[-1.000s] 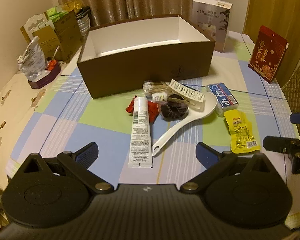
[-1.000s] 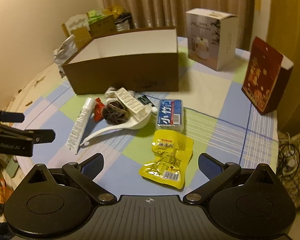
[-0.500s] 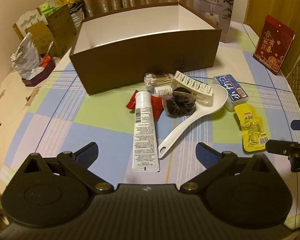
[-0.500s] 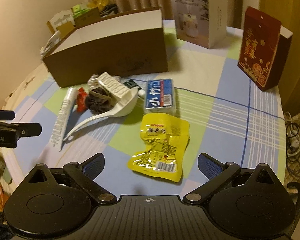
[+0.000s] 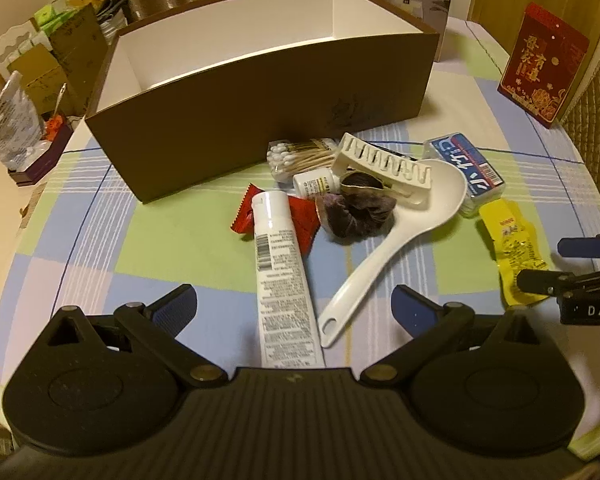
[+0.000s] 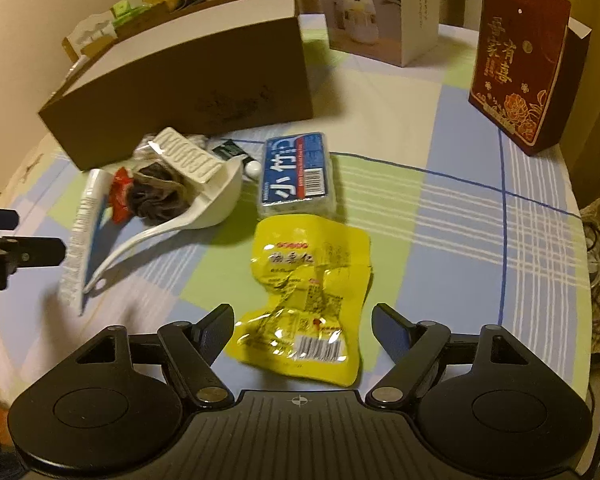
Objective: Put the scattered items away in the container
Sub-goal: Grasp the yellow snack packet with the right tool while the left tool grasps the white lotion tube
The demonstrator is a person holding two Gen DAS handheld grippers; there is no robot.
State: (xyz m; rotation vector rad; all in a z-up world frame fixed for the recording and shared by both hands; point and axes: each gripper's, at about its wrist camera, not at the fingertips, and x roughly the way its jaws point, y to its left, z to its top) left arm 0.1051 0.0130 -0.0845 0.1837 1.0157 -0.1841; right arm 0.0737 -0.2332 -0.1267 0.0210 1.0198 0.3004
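Note:
An open brown box (image 5: 260,92) with a white inside stands at the back of the table; it also shows in the right wrist view (image 6: 188,80). In front of it lie a white tube (image 5: 282,276), a white ladle (image 5: 384,248), a dark scrunchie (image 5: 356,212), a white hair claw (image 5: 384,164), cotton swabs (image 5: 300,154), a red packet (image 5: 304,220), a blue pack (image 6: 296,172) and a yellow snack pouch (image 6: 304,296). My left gripper (image 5: 294,306) is open with the tube's lower end between its fingers. My right gripper (image 6: 302,326) is open, astride the yellow pouch's near end.
A red gift box (image 6: 524,60) stands at the right, a white humidifier carton (image 6: 380,4) behind the brown box. Bags and small cartons (image 5: 40,80) crowd the far left. The table edge lies close on the right, with a wicker chair (image 5: 596,92) beyond.
Both grippers have moved forward and down toward the items. The tube now lies between the left fingers and the yellow pouch between the right fingers. Nothing has been picked up.

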